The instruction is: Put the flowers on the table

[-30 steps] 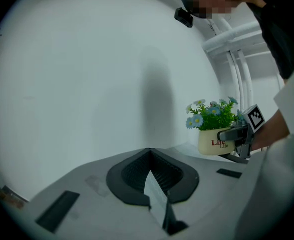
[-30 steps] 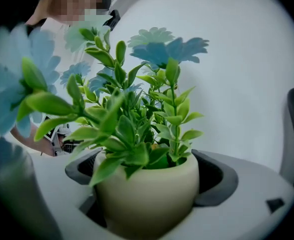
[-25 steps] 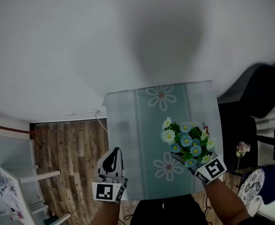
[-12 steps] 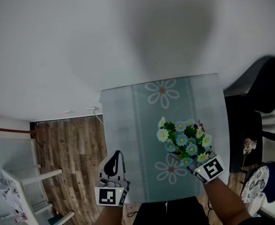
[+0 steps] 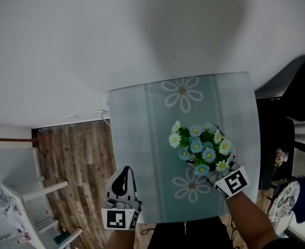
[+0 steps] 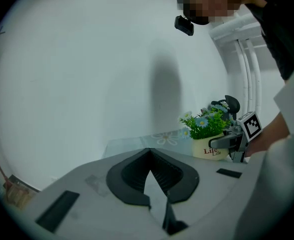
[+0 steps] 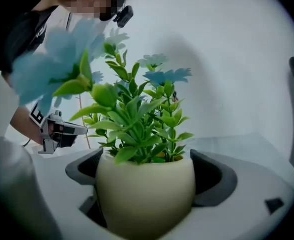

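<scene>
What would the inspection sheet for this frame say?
Surface: table, daisy-print top.
Job's things: flowers in a cream pot, over the table; contact unclear.
Clutter: nothing seen.
Grippers: right gripper shut on the pot; left gripper shut, empty, at the table's near left corner.
Cables: thin white cable on the wood floor by the table's far left corner.
Surroundings: white wall, dark chair at right.

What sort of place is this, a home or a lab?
Probably a room in a home or small office: a wood-plank floor, a small daisy-patterned table against a plain white wall, and what looks like a dark chair beside it.
</scene>
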A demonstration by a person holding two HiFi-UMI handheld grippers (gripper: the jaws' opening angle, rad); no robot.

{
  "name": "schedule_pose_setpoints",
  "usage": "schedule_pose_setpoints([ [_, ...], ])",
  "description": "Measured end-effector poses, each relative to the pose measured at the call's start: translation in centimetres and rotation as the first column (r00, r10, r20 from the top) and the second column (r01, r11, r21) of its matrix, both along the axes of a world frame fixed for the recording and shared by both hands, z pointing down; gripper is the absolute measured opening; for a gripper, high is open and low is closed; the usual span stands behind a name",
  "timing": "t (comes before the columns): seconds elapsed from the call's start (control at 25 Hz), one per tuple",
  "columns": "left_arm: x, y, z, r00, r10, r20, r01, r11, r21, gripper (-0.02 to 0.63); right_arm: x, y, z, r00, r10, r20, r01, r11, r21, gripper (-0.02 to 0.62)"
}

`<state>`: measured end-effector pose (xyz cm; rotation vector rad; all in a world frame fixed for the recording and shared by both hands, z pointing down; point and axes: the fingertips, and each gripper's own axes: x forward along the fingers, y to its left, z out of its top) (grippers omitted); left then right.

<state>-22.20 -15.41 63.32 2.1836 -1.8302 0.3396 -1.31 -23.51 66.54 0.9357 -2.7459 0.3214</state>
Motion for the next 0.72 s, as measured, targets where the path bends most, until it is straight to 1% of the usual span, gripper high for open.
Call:
schedule_pose_setpoints([
  [0.2, 0.6, -0.3, -0.5, 1.0, 0.004, -0.018, -0.004, 1.0, 0.002, 0.003, 0.0, 0.3, 0.4, 1.0, 0.004, -0.013, -0.004, 1.0, -0.01, 0.548],
  [0.36, 0.8, -0.1, -0.7, 1.0, 0.007, -0.013, -0.007, 1.0, 0.002, 0.003, -0.2, 0.7, 0.7, 0.999, -0.003, -0.046, 0.004, 1.0, 0.008, 0.548],
  [0.48, 0.6, 0.4, -0.6, 1.0, 0.015, 0.008, -0.015, 1.0, 0.009, 0.003, -0.1, 1.1, 1.0, 0.998, 0.001, -0.058, 0.0, 1.0, 0.011, 0.548],
  [0.6, 0.3, 1.0, -0.7, 0.999, 0.017, 0.033, -0.018, 1.0, 0.025, 0.003, 0.1, 1.9, 1.5, 0.997, 0.0, -0.078, -0.002, 1.0, -0.018, 0.548],
  [0.72, 0.4, 1.5, -1.0, 0.999, 0.022, 0.035, -0.023, 0.999, 0.027, 0.003, 0.3, 2.8, 2.2, 0.996, -0.003, -0.093, -0.002, 0.998, -0.055, 0.548],
])
